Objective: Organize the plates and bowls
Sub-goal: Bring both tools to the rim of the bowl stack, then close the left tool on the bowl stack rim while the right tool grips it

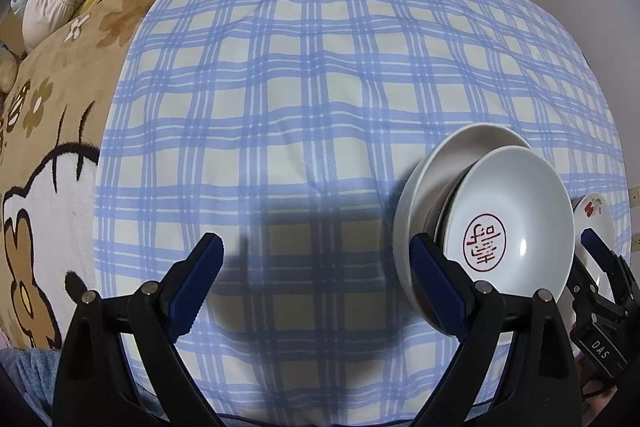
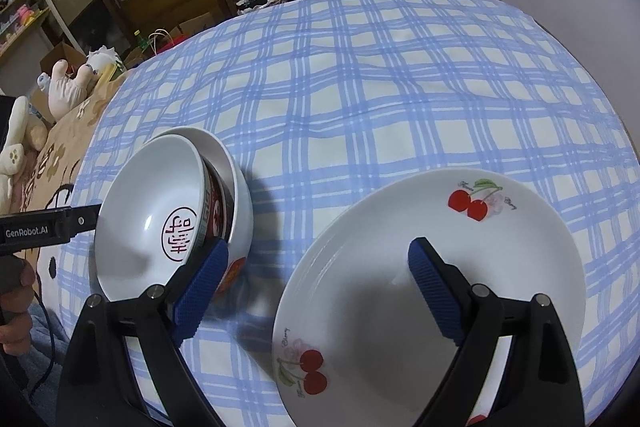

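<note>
**Two nested bowls beside a cherry plate on the checked cloth**

Writing comes first. The top bowl (image 2: 148,223) carries a round red seal with characters inside its well; I cannot read them with confidence. Its outer wall shows a red band with more print, too squeezed to make out. The left gripper's body, seen from the right wrist view, reads "GenRobot.AI". In the left wrist view the right gripper's body bears the letters "DAS".

Count of dishes: two bowls and one plate. The top bowl sits tilted inside the lower bowl (image 2: 240,203), a white one with an orange-red mark on its outer side. The plate (image 2: 400,267) lies flat just beside them on the blue checked cloth (image 2: 380,87). It shows two full cherry pairs on its rim, one far and one near, and a sliver of red at the bottom edge.

The left gripper (image 1: 316,267) is spread wide and holds nothing; its right finger stands close against the stacked bowls, though contact cannot be judged. The right gripper (image 2: 316,271) is also spread wide and empty, one finger over the plate's well, the other in front of the bowls.

A brown cartoon blanket (image 1: 48,155) lies left of the cloth, with plush toys (image 1: 48,3) beyond it.
</note>
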`<state>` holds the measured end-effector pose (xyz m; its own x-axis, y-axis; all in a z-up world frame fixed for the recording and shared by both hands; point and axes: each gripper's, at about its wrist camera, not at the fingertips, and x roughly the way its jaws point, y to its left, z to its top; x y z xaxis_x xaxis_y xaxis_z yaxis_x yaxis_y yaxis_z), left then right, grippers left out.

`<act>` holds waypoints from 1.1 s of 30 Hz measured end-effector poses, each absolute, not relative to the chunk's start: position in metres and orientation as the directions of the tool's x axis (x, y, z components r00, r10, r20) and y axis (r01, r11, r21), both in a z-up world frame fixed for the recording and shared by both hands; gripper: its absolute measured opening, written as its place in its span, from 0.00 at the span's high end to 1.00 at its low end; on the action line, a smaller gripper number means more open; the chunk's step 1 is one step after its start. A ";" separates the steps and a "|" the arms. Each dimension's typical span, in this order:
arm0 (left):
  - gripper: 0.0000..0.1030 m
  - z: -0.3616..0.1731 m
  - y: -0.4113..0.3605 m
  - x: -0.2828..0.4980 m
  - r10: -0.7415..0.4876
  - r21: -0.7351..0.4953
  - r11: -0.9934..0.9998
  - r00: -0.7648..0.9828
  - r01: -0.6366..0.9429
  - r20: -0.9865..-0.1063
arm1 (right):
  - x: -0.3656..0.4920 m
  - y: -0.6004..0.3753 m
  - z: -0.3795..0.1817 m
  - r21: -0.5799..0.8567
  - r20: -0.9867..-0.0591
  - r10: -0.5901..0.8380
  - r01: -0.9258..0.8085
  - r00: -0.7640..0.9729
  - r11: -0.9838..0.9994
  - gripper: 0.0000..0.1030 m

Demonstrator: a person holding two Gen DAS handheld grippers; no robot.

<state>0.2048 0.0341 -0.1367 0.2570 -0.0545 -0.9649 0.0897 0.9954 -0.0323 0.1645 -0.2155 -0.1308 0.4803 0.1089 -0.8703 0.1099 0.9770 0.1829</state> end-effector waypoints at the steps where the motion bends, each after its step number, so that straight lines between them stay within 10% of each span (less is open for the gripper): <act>1: 0.10 -0.137 0.034 0.205 -0.054 -0.031 0.995 0.256 0.090 -0.965 | 0.166 -0.215 -0.130 0.178 -0.873 0.108 0.105 0.476 0.978 0.08; 14: 0.10 -0.140 0.036 0.214 -0.071 -0.051 0.994 0.235 0.092 -0.969 | 0.179 -0.210 -0.125 0.157 -0.907 0.105 0.095 0.409 0.983 0.12; 33: 0.22 -0.142 0.033 0.213 -0.111 -0.087 0.990 0.238 0.109 -0.965 | 0.186 -0.189 -0.121 0.256 -0.910 0.216 0.070 0.355 0.964 0.77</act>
<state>0.2129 0.0334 -0.1422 0.2380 -0.1112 -0.9649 0.1087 0.9902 -0.0873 0.1862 -0.1888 -0.1212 0.3551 0.2161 -0.9095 0.0698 0.9641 0.2563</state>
